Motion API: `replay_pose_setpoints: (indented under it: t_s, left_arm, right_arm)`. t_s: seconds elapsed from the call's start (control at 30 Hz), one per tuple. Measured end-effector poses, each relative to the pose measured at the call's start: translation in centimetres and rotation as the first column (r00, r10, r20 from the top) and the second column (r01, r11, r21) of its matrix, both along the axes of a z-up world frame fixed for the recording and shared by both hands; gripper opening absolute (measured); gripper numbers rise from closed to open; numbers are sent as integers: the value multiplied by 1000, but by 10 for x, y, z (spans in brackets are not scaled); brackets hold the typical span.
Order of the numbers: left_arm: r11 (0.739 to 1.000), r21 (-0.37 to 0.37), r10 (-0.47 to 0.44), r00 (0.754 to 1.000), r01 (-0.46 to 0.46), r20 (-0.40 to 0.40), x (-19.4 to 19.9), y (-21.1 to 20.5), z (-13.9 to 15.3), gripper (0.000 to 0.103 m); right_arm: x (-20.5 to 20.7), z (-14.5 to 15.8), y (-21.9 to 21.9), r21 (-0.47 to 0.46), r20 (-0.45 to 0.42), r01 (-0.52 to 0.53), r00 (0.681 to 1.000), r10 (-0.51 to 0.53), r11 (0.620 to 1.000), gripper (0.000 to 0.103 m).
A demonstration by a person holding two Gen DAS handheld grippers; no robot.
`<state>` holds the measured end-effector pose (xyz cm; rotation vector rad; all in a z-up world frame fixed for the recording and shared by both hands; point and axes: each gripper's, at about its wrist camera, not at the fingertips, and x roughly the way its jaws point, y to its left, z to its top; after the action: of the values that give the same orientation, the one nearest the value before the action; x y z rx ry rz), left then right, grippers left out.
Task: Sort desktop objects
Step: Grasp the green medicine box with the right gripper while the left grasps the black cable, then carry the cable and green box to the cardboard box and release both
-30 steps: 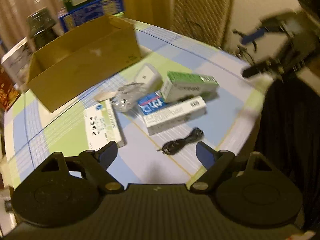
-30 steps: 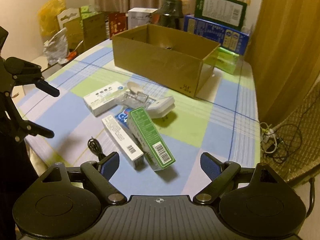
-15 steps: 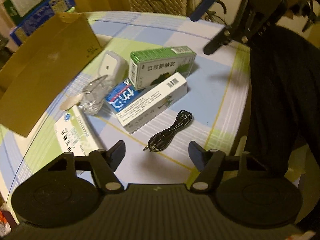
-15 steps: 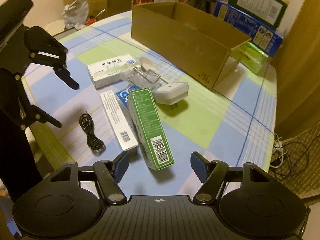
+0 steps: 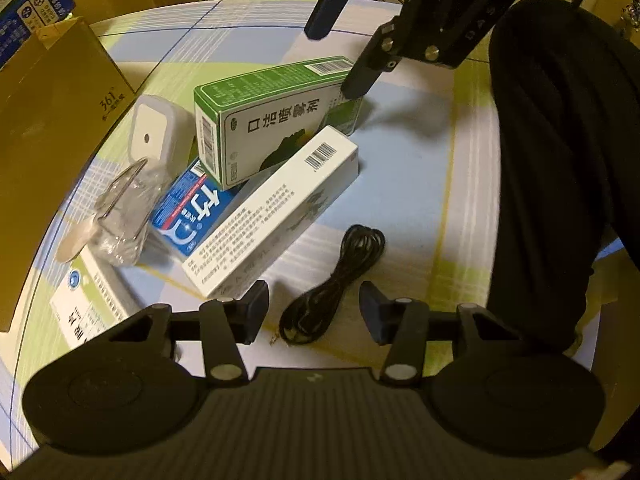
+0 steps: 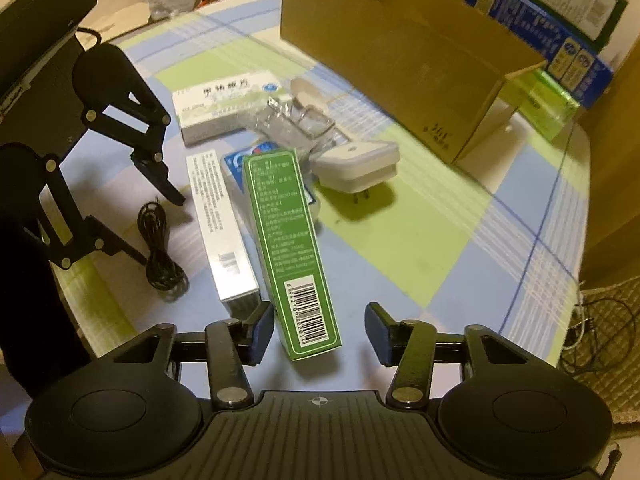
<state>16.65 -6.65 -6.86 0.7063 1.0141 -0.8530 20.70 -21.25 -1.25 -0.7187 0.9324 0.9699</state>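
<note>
The left gripper is being closed around the coiled black cable on the checked tablecloth, not yet pinched. The right gripper is being closed about the near end of the green box, its pads not visibly pressing. The cardboard box is seen behind.

Counted on the bench

Four medicine cartons, one white plug adapter, one coiled black cable, one clear plastic wrapper, one open cardboard box.
</note>
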Motion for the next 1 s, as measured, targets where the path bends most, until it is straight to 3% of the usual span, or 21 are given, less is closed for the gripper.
replay_pose_setpoints:
  t_s: [0.23, 0.3, 0.37, 0.4, 0.6, 0.77, 1.0]
  left_arm:
    - [1000, -29, 9, 1000, -10, -26, 4, -2, -9, 39]
    - [999, -40, 18, 999, -20, -34, 4, -1, -9, 31]
    - [999, -46, 28, 999, -29, -42, 3, -1, -8, 16]
    - [998, -44, 33, 999, -34, -41, 2, -1, -8, 14]
    - [995, -31, 94, 995, -95, -35, -9, 5, -7, 13]
    - [975, -49, 216, 975, -218, -40, -14, 18, -4, 13]
    - [938, -91, 328, 942, -333, -70, -8, 26, -5, 16]
  right_arm:
    - [4, -15, 12, -34, -45, -27, 999, 25, 999, 34]
    - [5, -18, 15, -37, -62, -24, 998, 21, 999, 28]
    - [3, -18, 15, -44, -62, -15, 998, 13, 999, 28]
    - [2, -17, 14, -46, -65, -10, 998, 7, 999, 27]
    - [-1, -6, -1, -78, -78, 86, 993, -92, 993, 27]
    - [10, -7, -16, -126, -145, 217, 961, -234, 968, 27]
    - [12, -13, -11, -123, -148, 222, 960, -239, 967, 34]
